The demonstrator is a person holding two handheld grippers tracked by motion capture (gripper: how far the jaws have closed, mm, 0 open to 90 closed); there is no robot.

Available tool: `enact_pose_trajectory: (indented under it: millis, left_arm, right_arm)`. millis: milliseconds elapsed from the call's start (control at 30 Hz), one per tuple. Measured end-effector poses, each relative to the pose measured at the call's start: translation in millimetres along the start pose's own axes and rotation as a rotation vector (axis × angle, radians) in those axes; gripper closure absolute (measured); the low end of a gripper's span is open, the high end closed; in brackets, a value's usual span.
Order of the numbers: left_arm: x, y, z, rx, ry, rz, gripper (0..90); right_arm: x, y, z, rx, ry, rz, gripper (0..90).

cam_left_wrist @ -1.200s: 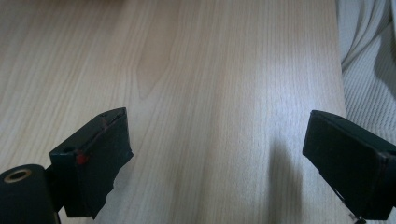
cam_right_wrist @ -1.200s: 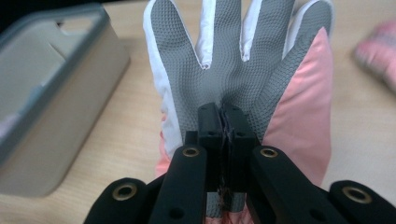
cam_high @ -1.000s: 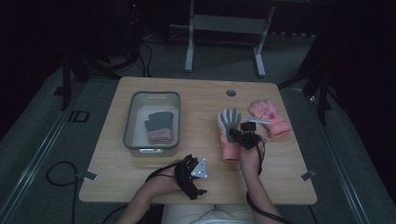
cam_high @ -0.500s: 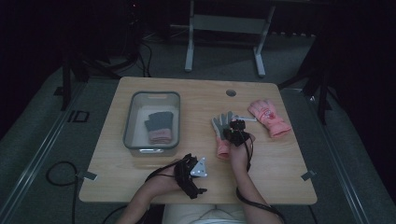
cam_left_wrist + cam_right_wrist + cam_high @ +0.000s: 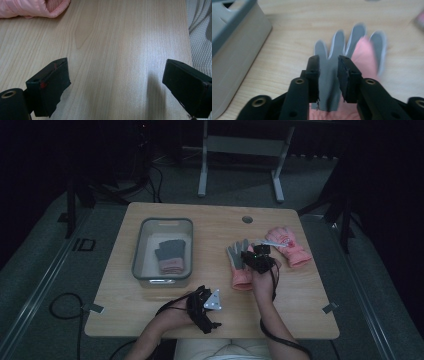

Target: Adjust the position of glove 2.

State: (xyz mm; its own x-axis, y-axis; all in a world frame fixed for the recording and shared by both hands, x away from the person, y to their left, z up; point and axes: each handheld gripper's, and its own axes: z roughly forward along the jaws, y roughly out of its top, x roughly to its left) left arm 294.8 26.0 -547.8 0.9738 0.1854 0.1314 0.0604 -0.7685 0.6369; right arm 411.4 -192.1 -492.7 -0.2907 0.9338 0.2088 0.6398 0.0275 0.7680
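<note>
High view shows the table [image 5: 150, 320], then the grey bin [image 5: 162, 249] at left holding one glove [image 5: 170, 256]. Right of it the grey-and-pink glove [image 5: 239, 262] lies lengthwise, fingers pointing far. Above it, the right gripper [image 5: 258, 258] has just been opening, clamping nothing; the left gripper [image 5: 206, 306] gapes empty.

dim room, dark beyond; grey carpeted floor [image 5: 60, 270] with black cables [image 5: 65, 305]; pale wooden desk [image 5: 210, 220]; grey metal frame [image 5: 240, 150] behind it.

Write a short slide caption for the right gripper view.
Right gripper, slightly open, above grey-and-pink glove beside bin.
</note>
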Motion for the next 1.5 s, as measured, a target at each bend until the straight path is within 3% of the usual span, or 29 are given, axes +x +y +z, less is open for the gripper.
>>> enact_pose_trajectory:
  millis: [100,267,300,367,400,467,567,633,800,933,1067,1100,1167,1300,1400,1500]
  left_arm:
    - [-0.1,-0.1,-0.6,-0.003,-0.003,-0.004,6.7]
    - [-0.8,1.9,-0.5,0.01,0.0,0.007,6.7]
    - [-0.8,1.9,-0.5,0.01,0.0,0.007,6.7]
    - [-1.7,2.7,0.3,0.014,-0.003,0.01,6.7]
    - [-1.7,3.1,0.8,0.018,-0.004,0.016,6.7]
    - [-2.7,3.8,1.1,0.021,-0.007,0.023,6.7]
    - [-2.4,3.4,1.4,0.02,-0.005,0.021,6.7]
    - [-2.1,2.9,1.6,0.033,-0.004,0.017,6.7]
    - [-2.3,3.4,-3.1,0.016,0.003,0.02,6.7]
    - [-1.9,1.9,-5.1,0.01,0.006,0.013,6.7]
    - [-2.5,0.7,-5.3,0.015,0.009,0.005,6.7]
    - [-2.3,0.7,-5.5,0.014,0.006,0.003,6.7]
    - [-2.2,0.7,-5.7,0.01,0.006,0.0,6.7]
    - [-2.5,-0.4,-5.4,0.009,-0.002,0.003,6.7]
    - [-3.2,-0.9,-4.0,0.028,-0.003,0.021,6.8]
    - [-3.9,-0.6,-2.8,0.026,-0.006,0.029,6.8]
  right_arm:
    - [-10.9,8.8,-14.3,-0.028,0.006,-0.063,65.3]
    - [-47.4,19.2,-37.1,-0.065,0.011,-0.164,64.3]
    - [-47.4,19.2,-37.1,-0.065,0.011,-0.164,64.3]
    - [-69.5,22.4,-47.6,-0.079,0.015,-0.193,64.4]
    - [-77.1,23.6,-50.9,-0.079,0.015,-0.184,64.4]
    - [-95.6,26.6,-58.6,-0.088,-0.006,-0.199,64.4]
    - [-120.3,32.3,-63.8,-0.076,-0.043,-0.211,66.4]
    - [-134.0,36.2,-64.1,-0.067,-0.043,-0.216,66.2]
    - [-166.4,47.8,-47.4,-0.016,-0.069,-0.227,64.9]
    - [-181.5,52.7,-29.6,0.036,-0.11,-0.224,66.2]
    - [-192.9,57.6,-7.7,0.068,-0.117,-0.246,63.1]
    - [-194.2,58.1,-3.9,0.076,-0.124,-0.244,62.4]
    - [-194.4,58.1,6.0,0.094,-0.163,-0.285,61.4]
    - [-194.6,56.4,22.7,0.125,-0.133,-0.32,56.6]
    - [-194.4,53.0,33.8,0.163,-0.15,-0.371,56.1]
    - [-196.9,48.4,40.5,0.185,-0.15,-0.384,57.2]
